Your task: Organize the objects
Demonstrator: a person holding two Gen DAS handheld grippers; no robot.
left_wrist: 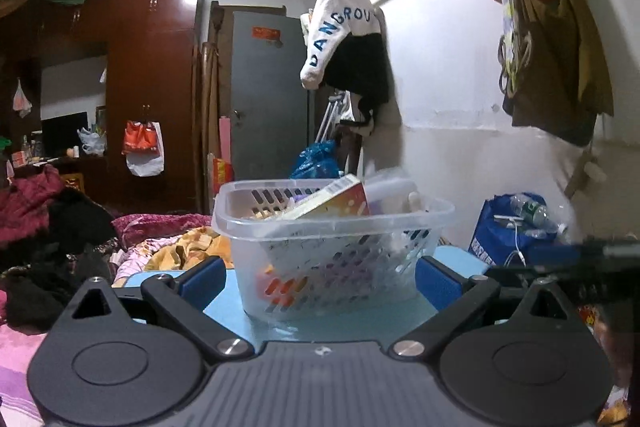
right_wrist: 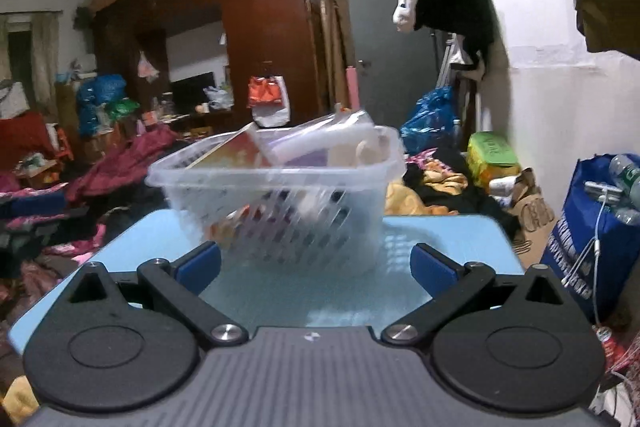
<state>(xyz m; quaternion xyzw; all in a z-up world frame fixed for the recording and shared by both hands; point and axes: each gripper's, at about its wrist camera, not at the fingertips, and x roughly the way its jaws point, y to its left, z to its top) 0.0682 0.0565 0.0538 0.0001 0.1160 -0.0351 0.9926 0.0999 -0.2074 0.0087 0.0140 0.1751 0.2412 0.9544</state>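
Both sets of jaws stand spread wide and grip nothing: the left gripper (left_wrist: 320, 279) has its blue pads on either side of the clear slotted basket (left_wrist: 332, 227), which sits just ahead between them, and the right gripper (right_wrist: 316, 267) faces the same basket (right_wrist: 276, 195) from a little further back. The basket rests on the light blue counter (right_wrist: 444, 239), and it is already loaded, with a colourful box (left_wrist: 334, 203) propped at a slant against the rim and a pale, translucent item (right_wrist: 320, 141) lying across the top, both standing proud of the edge. That overfill is the main risk as I judge it: if either gripper nudges or lifts the basket unevenly, the slanted box could slide out and drop onto the heaps of clothing (left_wrist: 44, 227) around the counter. The basket walls are thin, slick plastic, so a squeeze on the sides may flex them and slip rather than hold. In the right view the basket looks smeared with blur, so its exact pose there is hard to read, and closing on a bad estimate could tip it. A blue bag (right_wrist: 592, 235) with bottles and a dangling white cable stands near the counter's right side and could snag a wide swing.
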